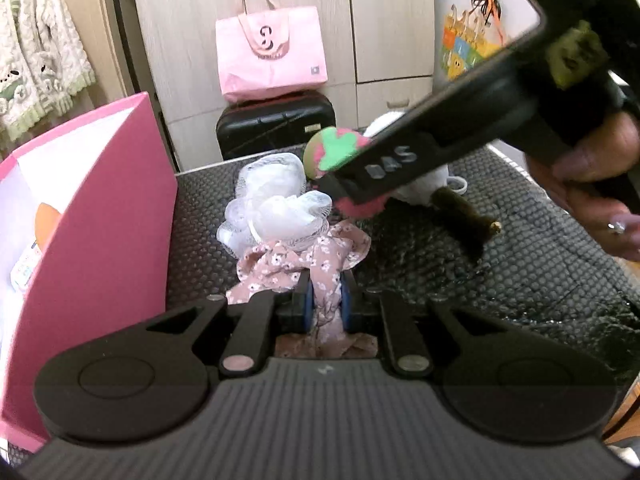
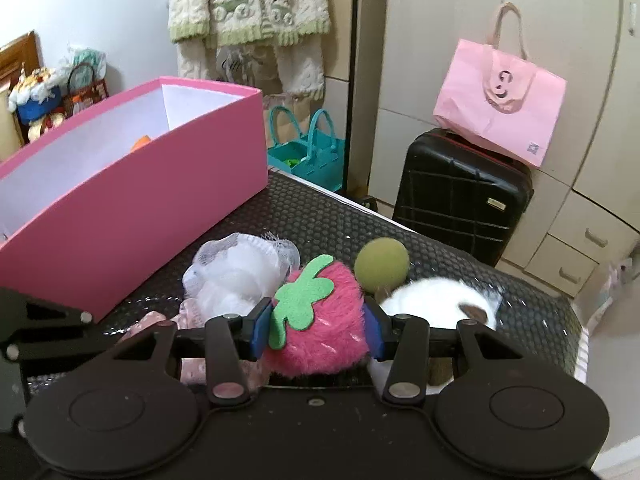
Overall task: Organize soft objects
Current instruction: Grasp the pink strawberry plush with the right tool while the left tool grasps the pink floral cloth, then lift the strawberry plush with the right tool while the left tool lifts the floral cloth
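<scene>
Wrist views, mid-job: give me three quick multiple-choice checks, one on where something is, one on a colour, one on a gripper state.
1. Where does the white mesh sponge lie?
A. inside the pink box
B. on the black mat, beside the pink box
C. on the black suitcase

2. What colour is the leaf on the plush strawberry?
A. green
B. yellow
C. blue

3. What is the left gripper doing?
A. standing open over the bare mat
B. shut on the floral cloth
C. shut on the mesh sponge

Key:
1 B: the sponge rests on the mat next to the pink box, not in it.
2 A: a green felt leaf sits on the pink fur.
3 B: the floral cloth is pinched between its blue pads, while the right gripper clamps the strawberry.
</scene>
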Available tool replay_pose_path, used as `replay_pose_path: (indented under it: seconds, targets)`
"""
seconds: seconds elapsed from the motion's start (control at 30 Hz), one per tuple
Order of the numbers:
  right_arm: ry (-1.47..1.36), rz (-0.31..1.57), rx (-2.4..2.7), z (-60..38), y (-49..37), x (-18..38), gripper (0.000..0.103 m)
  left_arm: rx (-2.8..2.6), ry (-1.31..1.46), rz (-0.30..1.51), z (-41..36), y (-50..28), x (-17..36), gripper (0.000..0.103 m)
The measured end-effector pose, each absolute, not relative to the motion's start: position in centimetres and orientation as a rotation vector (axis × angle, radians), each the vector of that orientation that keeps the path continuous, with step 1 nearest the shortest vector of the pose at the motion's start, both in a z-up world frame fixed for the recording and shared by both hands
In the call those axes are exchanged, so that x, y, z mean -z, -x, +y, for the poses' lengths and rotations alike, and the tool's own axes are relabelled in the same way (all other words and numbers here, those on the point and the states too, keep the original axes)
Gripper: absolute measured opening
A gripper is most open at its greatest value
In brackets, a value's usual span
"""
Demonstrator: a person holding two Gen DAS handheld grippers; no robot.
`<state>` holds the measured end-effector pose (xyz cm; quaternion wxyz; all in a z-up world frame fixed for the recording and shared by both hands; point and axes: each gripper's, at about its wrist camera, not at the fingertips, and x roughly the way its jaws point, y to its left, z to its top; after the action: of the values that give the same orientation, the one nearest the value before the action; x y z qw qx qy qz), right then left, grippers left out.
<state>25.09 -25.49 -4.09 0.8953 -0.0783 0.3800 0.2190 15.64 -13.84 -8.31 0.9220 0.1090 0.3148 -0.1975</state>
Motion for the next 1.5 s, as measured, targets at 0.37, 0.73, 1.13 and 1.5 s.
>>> replay_pose_path:
  seconds: [0.37,0.73,1.13,1.5]
  targets:
    - [0.071,0.758,-0.398,-28.1,-21.2,3.9,0.052,0.471,-0.144,0.647,-11.8,-14.6,7.5,0.013]
    - [-0.021,0.776,-0.363,-30.0,-17.5,5.3,0.052,0.487,-0.110,0.659,-10.7,-13.1,7.2,0.013]
    - [-0.080,0.808,-0.371,-29.5,-14.4,7.4,0.052,0.500,-0.153,0.641,-11.2,-11.4,7.8,0.044]
    - [-0.036,0.806,-0.366,-29.7,-14.0,7.6,0.052,0.490,-0.232,0.632,-12.2,-12.4,8.8,0.078]
